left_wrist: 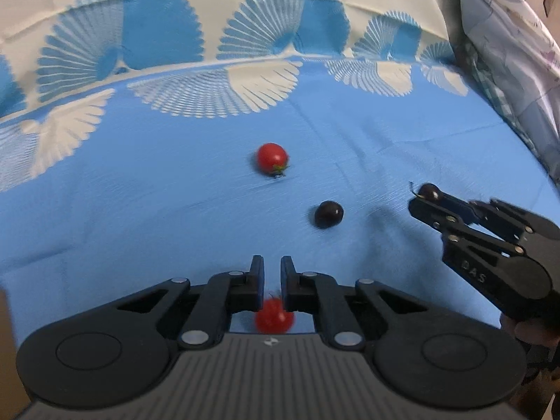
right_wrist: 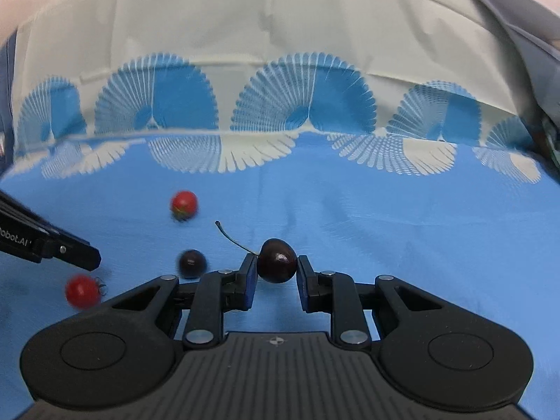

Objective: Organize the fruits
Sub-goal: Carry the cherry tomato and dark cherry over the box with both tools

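Observation:
My right gripper (right_wrist: 276, 262) is shut on a dark cherry (right_wrist: 277, 260) with a long stem, held just above the blue cloth; it also shows in the left wrist view (left_wrist: 425, 194). My left gripper (left_wrist: 272, 262) has its fingers close together with nothing between the tips. A red cherry tomato (left_wrist: 274, 318) lies on the cloth under it, behind the fingertips; it also shows in the right wrist view (right_wrist: 83, 290). A second red tomato (left_wrist: 272, 158) (right_wrist: 183, 204) and a loose dark cherry (left_wrist: 328, 214) (right_wrist: 191, 263) lie on the cloth ahead.
The blue cloth (left_wrist: 140, 210) has a cream border with fan patterns at the far side (right_wrist: 280, 70). Pale folded fabric (left_wrist: 507, 52) rises along the right edge.

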### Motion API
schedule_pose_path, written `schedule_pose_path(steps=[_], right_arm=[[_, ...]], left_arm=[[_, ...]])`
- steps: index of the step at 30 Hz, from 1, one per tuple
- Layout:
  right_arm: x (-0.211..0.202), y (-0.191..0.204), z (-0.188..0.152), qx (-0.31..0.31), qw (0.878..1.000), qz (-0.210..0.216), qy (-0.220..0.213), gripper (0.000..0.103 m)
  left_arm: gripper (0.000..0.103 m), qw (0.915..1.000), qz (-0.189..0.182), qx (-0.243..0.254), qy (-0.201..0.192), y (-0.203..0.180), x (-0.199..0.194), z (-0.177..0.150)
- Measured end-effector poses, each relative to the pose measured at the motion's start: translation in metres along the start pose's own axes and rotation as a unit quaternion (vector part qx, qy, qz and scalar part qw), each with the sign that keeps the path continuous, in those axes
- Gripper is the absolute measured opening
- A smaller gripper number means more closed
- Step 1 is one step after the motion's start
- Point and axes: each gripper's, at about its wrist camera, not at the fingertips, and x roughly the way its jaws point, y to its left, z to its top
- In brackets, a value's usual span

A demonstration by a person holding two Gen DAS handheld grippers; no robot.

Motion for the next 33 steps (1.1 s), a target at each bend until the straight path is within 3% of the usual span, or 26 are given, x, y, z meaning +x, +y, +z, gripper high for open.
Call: schedule_pose_path(steps=[6, 8, 10, 13, 15, 17, 18, 20, 27, 29, 33], right_arm=[[-0.017, 0.020, -0.009, 0.006, 1.000, -0.013, 0.021, 0.025], [-0.016, 0.023, -0.014, 0.008, 0.999, -0.015, 0.032, 0.025], [-0.014, 0.025, -0.018, 0.011, 0.999, -0.020, 0.040, 0.025], [-0.013, 0.024, -0.023, 0.026, 0.998, -0.022, 0.049, 0.025], [-0.012, 0.024, -0.026, 0.030, 0.998, -0.023, 0.052, 0.025], [-0.010, 0.024, -0.028, 0.032, 0.998, -0.021, 0.055, 0.025], [-0.010, 0.025, -0.029, 0.032, 0.998, -0.021, 0.055, 0.025], [-0.009, 0.025, -0.029, 0.033, 0.998, -0.020, 0.055, 0.025], [-0.010, 0.028, -0.030, 0.035, 0.998, -0.014, 0.052, 0.025], [-0.010, 0.029, -0.031, 0.037, 0.998, -0.013, 0.054, 0.025], [-0.018, 0.033, -0.026, 0.035, 0.998, -0.012, 0.046, 0.025]], left_arm=[[0.013, 0.9997, 0.001, -0.024, 0.002, 0.018, -0.013, -0.019], [0.028, 0.9989, -0.021, -0.039, 0.017, 0.022, -0.012, -0.024], [0.065, 0.9979, -0.039, -0.047, 0.021, 0.019, -0.016, -0.032], [0.081, 0.9988, -0.045, 0.017, 0.012, 0.000, -0.023, -0.048], [0.081, 0.9979, -0.034, 0.055, 0.011, -0.012, -0.020, -0.058], [0.075, 0.9980, -0.025, 0.051, 0.028, -0.014, -0.010, -0.065], [0.065, 0.9985, -0.024, 0.040, 0.029, -0.012, -0.007, -0.068], [0.054, 0.9988, -0.010, 0.041, 0.025, -0.010, -0.008, -0.071], [0.051, 0.9979, 0.018, 0.053, 0.033, -0.001, -0.006, -0.082], [0.033, 0.9983, 0.012, 0.047, 0.033, 0.000, -0.008, -0.082], [0.033, 0.9987, 0.020, 0.039, 0.027, -0.001, -0.019, -0.080]])
